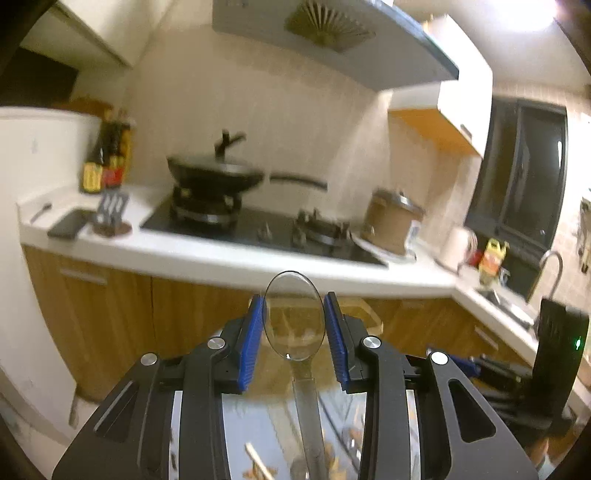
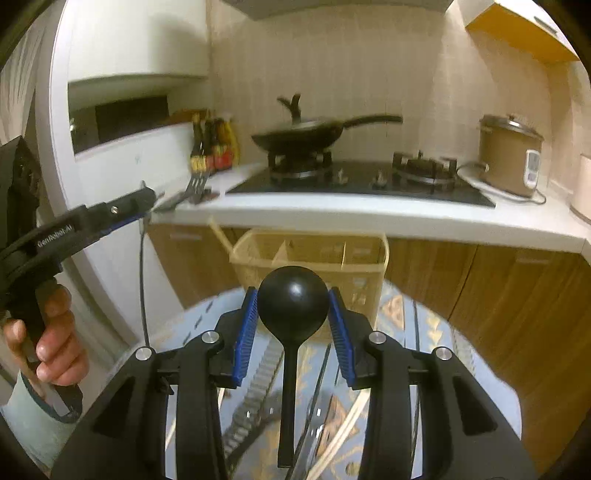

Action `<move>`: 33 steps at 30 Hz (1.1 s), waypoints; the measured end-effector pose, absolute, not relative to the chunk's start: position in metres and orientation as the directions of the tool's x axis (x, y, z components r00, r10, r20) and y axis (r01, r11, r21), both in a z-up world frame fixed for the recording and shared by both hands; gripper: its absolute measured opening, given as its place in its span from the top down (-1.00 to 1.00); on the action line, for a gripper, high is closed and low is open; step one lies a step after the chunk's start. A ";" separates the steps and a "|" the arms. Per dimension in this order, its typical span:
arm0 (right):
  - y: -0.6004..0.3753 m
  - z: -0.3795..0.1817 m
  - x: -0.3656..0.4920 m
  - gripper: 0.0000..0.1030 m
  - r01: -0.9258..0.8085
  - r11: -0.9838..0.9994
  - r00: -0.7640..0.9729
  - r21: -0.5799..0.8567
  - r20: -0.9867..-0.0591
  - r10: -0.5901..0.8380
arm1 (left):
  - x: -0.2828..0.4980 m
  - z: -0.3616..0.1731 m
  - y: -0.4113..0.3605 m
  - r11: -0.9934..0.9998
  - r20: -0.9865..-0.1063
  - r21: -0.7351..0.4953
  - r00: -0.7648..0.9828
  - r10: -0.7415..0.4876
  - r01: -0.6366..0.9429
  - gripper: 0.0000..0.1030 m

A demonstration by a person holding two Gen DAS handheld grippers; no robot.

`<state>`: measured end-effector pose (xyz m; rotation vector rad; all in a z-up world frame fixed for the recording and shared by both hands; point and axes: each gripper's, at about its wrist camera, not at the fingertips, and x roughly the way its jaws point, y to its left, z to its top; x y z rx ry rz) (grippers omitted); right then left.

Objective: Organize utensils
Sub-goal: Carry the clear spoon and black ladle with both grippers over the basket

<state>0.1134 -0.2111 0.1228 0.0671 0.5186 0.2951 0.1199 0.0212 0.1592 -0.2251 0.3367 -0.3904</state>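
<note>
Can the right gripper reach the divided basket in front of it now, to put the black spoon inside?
Probably yes. The right gripper holds the black spoon, and the basket stands straight ahead, top open. Nothing lies between them, so the way looks free.

The light is warm and a bit dim. A bright white lamp glow (image 1: 532, 13) burns out the top right corner of the left view. Both pictures bend at the edges and go black in the corners. The black frying pan (image 1: 216, 173) and long white bench (image 1: 221, 254) look smeared. The clear plastic spoon (image 1: 294, 317) up close stays sharp, with a small shine.
</note>
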 end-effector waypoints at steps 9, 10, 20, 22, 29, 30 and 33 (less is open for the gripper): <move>-0.228 0.165 0.151 0.33 -0.184 0.970 0.911 0.161 -0.344 0.230 | 0.141 0.198 0.001 0.938 -0.145 -0.245 0.947 -0.286 0.245 0.40; -0.231 0.169 0.156 0.33 -0.176 0.970 0.917 0.168 -0.332 0.224 | 0.143 0.199 -0.002 0.942 -0.138 -0.238 0.951 -0.276 0.238 0.40; -0.238 0.168 0.215 0.33 -0.089 0.985 0.960 0.147 -0.252 0.125 | 0.190 0.189 -0.029 0.985 -0.075 -0.121 0.989 -0.130 0.121 0.40; -0.241 0.162 0.228 0.33 -0.080 0.985 0.961 0.155 -0.250 0.117 | 0.200 0.183 -0.035 0.990 -0.068 -0.099 0.992 -0.111 0.104 0.40; -0.246 0.142 0.254 0.33 -0.036 0.986 0.969 0.162 -0.236 0.074 | 0.225 0.164 -0.043 0.994 -0.065 -0.080 0.994 -0.086 0.080 0.40; -0.245 0.140 0.255 0.33 -0.033 0.987 0.969 0.157 -0.235 0.070 | 0.226 0.162 -0.043 0.994 -0.065 -0.077 0.994 -0.083 0.078 0.40; -0.241 0.131 0.259 0.33 -0.017 0.991 0.973 0.134 -0.227 0.048 | 0.231 0.153 -0.045 0.995 -0.061 -0.069 0.995 -0.075 0.071 0.40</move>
